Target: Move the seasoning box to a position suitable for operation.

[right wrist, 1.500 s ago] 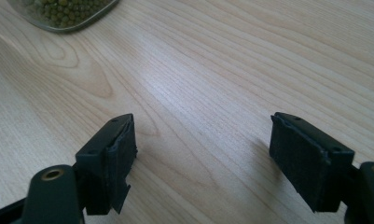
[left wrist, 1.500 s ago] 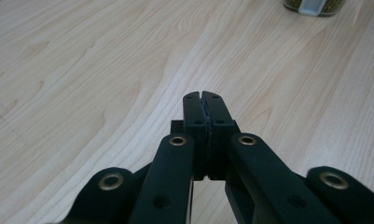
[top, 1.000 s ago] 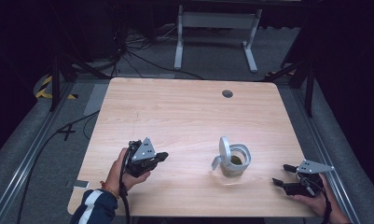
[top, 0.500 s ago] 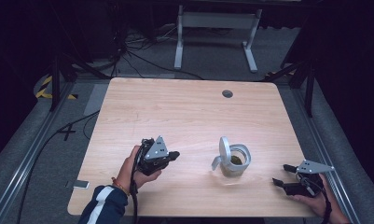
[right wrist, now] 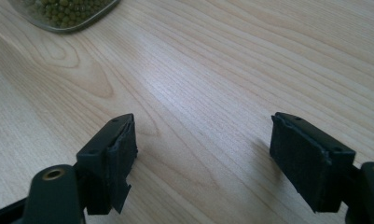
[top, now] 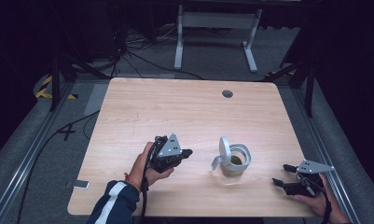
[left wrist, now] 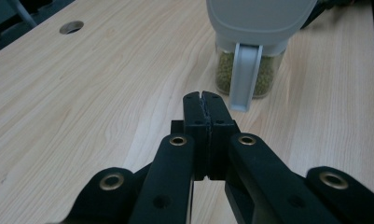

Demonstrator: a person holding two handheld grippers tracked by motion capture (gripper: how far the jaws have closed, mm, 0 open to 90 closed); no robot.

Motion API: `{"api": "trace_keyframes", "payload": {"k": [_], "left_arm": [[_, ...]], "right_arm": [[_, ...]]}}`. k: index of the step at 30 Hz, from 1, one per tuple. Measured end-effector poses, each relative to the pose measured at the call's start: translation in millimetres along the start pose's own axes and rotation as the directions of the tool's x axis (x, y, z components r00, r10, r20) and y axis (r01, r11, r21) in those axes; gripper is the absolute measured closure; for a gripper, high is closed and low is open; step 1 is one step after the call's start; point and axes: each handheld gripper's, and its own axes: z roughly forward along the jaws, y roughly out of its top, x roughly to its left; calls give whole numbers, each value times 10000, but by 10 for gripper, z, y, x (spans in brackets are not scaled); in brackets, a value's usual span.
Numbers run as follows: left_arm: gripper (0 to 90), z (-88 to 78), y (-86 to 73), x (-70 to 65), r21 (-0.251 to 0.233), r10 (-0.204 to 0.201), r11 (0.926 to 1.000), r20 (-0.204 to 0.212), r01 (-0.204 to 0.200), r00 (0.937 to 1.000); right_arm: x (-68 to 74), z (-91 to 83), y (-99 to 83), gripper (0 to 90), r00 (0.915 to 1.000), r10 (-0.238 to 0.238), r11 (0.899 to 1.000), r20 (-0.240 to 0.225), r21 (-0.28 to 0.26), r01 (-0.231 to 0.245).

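Note:
A clear jar [top: 235, 161] holding green beans stands on the wooden table [top: 175, 112], right of centre near the front. Its grey flip lid [top: 225, 148] stands open on the left side. In the left gripper view the jar [left wrist: 250, 65] is straight ahead, its grey latch [left wrist: 244, 77] hanging down the front. My left gripper [top: 188, 152] is shut with nothing in it, pointing at the jar from a short way to its left; its pads [left wrist: 204, 100] meet. My right gripper [top: 284, 174] rests open near the front right corner, jaws wide apart [right wrist: 203, 154] over bare wood, with the jar's base [right wrist: 65, 14] at the far left.
A round cable hole [top: 227, 94] sits in the table's far right part. A white metal stand [top: 217, 32] and cables lie on the floor behind the table. A small grey device [top: 78, 184] hangs off the table's front left edge.
My left gripper has moved right, toward the jar, and risen a little, staying shut. The right gripper and the jar have not moved.

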Motion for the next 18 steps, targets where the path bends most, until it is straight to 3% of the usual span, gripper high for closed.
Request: {"api": "trace_keyframes", "payload": {"k": [18], "left_arm": [[900,270,420,-122,-509,637,9969,592,-607,9962]], "right_arm": [[0,0,0,228,10000,-1,10000,6,3,1]]}}
